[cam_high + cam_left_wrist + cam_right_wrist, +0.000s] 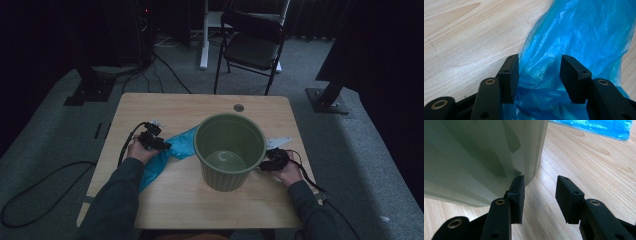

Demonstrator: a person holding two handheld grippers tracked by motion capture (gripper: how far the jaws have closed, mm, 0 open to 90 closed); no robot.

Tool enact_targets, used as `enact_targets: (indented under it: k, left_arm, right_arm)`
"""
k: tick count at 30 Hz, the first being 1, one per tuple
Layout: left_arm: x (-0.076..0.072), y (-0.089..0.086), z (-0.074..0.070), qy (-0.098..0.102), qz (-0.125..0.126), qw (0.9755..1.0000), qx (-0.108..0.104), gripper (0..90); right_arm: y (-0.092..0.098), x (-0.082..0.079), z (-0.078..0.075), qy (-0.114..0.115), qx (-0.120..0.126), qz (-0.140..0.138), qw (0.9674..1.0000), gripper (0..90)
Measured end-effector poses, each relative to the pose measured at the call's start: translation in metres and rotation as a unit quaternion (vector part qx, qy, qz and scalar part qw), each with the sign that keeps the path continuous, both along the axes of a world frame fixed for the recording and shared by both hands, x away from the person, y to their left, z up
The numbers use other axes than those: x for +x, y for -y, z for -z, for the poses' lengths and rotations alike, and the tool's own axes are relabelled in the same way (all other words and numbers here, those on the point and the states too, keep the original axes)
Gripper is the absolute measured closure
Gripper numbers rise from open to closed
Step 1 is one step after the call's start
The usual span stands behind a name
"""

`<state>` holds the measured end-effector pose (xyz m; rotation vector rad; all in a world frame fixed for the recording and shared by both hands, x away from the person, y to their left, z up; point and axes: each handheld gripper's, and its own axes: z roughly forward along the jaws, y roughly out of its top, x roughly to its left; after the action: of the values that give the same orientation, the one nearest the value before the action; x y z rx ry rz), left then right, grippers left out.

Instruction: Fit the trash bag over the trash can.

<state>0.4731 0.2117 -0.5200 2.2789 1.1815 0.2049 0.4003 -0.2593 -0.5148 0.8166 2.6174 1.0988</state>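
While blue bin liner (574, 32) lies unfitted at 9 o'clock of green bin (229, 150), left gripper (539, 72) is spread around it, ungripped; right gripper (540, 195) is held apart beside bin.

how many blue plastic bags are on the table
1. The blue plastic bag lies on the table left of the green bin, under the left hand-held gripper. The bin may hide part of it or another.

left tongs (539, 75) agape, right tongs (540, 197) agape
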Motion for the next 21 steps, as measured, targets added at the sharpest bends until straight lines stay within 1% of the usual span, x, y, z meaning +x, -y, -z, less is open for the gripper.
enact_targets:
  k: [2,4,5,7,9,10,11,15,16,17,20,21]
  left_arm:
    - [-0.001,0.000,0.000,0.004,0.004,1.0000,0.004,49.1]
    - [-0.001,0.000,0.000,0.004,0.004,1.0000,0.004,48.3]
    - [-0.004,0.005,0.000,0.016,0.016,0.9994,0.027,47.7]
    - [-0.007,0.010,0.000,0.031,0.027,0.9974,0.059,48.9]
    - [-0.007,0.011,-0.001,0.029,0.023,0.9977,0.057,51.9]
    - [-0.007,0.011,-0.001,0.029,0.023,0.9977,0.057,57.2]
    - [-0.007,0.010,-0.001,0.030,0.022,0.9979,0.054,65.0]
    - [-0.008,0.009,-0.001,0.025,0.027,0.9981,0.049,84.0]
    - [-0.007,0.008,-0.001,0.018,0.031,0.9986,0.038,84.0]
    - [-0.007,0.007,-0.002,0.016,0.031,0.9989,0.033,88.1]
    - [-0.007,0.001,-0.006,0.017,0.028,0.9994,0.006,89.5]
    - [-0.007,0.001,-0.006,0.017,0.028,0.9994,0.006,89.6]
  right_arm:
    - [0.000,0.000,0.000,-0.001,0.000,0.001,1.0000,58.8]
    - [0.000,0.000,0.000,-0.001,0.000,0.000,1.0000,58.8]
    - [0.000,0.000,0.000,-0.001,-0.001,0.000,1.0000,58.9]
    - [0.000,0.000,0.000,-0.001,-0.001,0.000,1.0000,58.9]
    - [0.000,0.000,0.000,0.000,-0.002,0.000,1.0000,58.9]
    - [0.000,0.000,0.000,0.000,-0.002,0.000,1.0000,58.9]
    - [0.000,0.000,0.000,0.001,-0.003,0.000,1.0000,58.9]
    - [0.000,0.000,0.000,0.001,-0.002,0.000,1.0000,59.0]
    - [0.000,0.000,0.000,0.001,-0.002,0.000,1.0000,59.0]
    - [0.000,0.000,0.000,0.001,-0.002,0.000,1.0000,59.1]
    - [-0.001,0.000,0.000,0.000,-0.001,-0.001,1.0000,59.2]
    - [-0.001,0.000,0.000,0.000,-0.001,-0.001,1.0000,59.2]
